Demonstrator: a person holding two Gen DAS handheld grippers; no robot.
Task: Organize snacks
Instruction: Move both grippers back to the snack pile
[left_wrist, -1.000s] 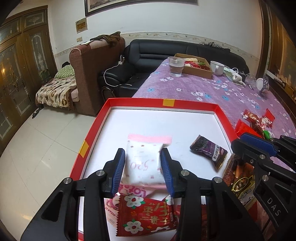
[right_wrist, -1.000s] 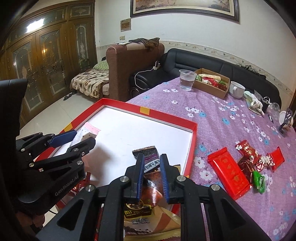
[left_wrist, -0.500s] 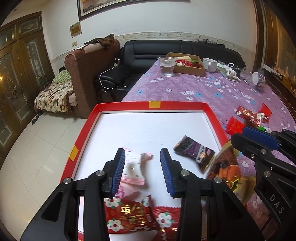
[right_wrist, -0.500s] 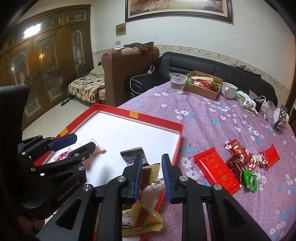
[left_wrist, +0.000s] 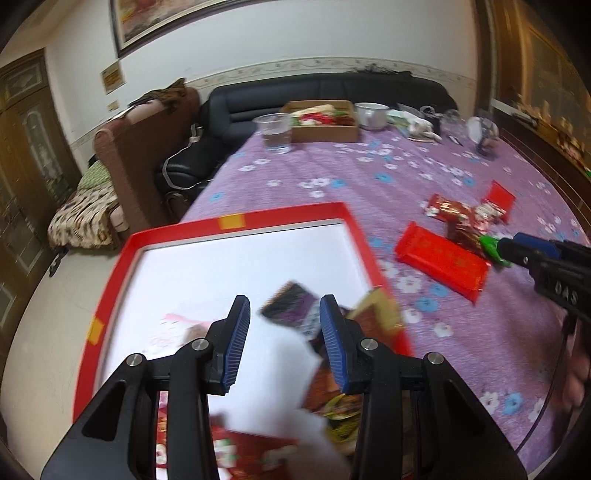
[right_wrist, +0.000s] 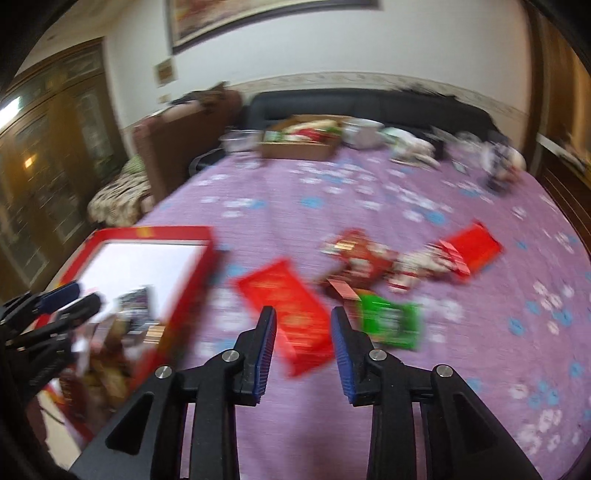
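A red-rimmed white tray (left_wrist: 236, 222) lies on the purple flowered tablecloth and holds a purple packet (left_wrist: 291, 308), a pink-white packet (left_wrist: 173, 328), a brown-gold packet (left_wrist: 376, 314) and red packets. My left gripper (left_wrist: 283, 332) is open and empty above the tray's near part. My right gripper (right_wrist: 302, 343) is open and empty, over the cloth just before a long red packet (right_wrist: 288, 310). A green packet (right_wrist: 391, 323) and several red and white snacks (right_wrist: 388, 258) lie beyond it. The right wrist view is blurred.
At the far end of the table stand a cardboard box of snacks (left_wrist: 321, 122), a clear plastic cup (left_wrist: 275, 133), a white mug (left_wrist: 371, 115) and small clutter. A black sofa (left_wrist: 325, 92) and a brown armchair (left_wrist: 147, 147) lie beyond.
My left gripper let go of the pink-white packet, which now lies in the tray. My right gripper released the brown-gold packet, opened and swung right out of the tray towards the loose snacks.
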